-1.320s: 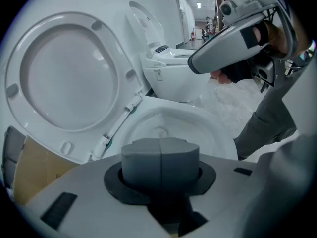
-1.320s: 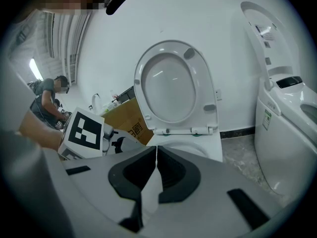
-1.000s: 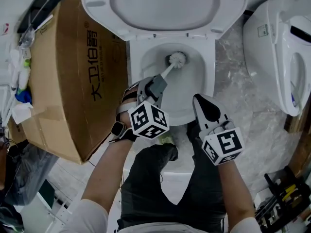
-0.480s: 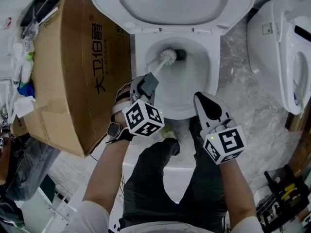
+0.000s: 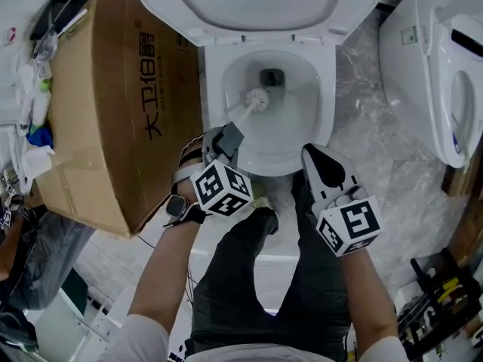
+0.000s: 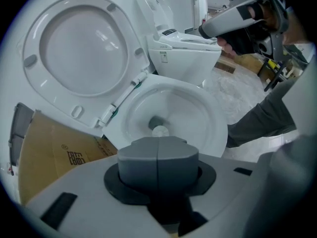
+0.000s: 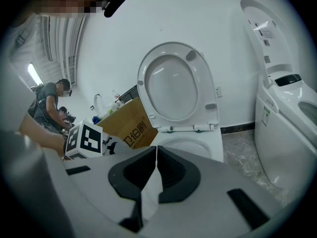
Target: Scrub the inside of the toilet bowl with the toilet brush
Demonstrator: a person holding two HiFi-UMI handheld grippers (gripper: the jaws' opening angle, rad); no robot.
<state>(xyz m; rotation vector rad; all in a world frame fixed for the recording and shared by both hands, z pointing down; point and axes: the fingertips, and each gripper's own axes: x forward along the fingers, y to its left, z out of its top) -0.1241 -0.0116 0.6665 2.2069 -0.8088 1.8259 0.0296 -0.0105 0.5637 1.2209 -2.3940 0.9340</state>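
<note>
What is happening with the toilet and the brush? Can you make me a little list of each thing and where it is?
toilet brush: white head inside the bowl, on its left wall, beside the drain hole
left gripper: shut on the toilet brush's handle
right gripper: shut, empty, near the bowl's front edge
toilet bowl: white, open
seat and lid: lifted up
cardboard box: left of the toilet
second toilet: on the right
</note>
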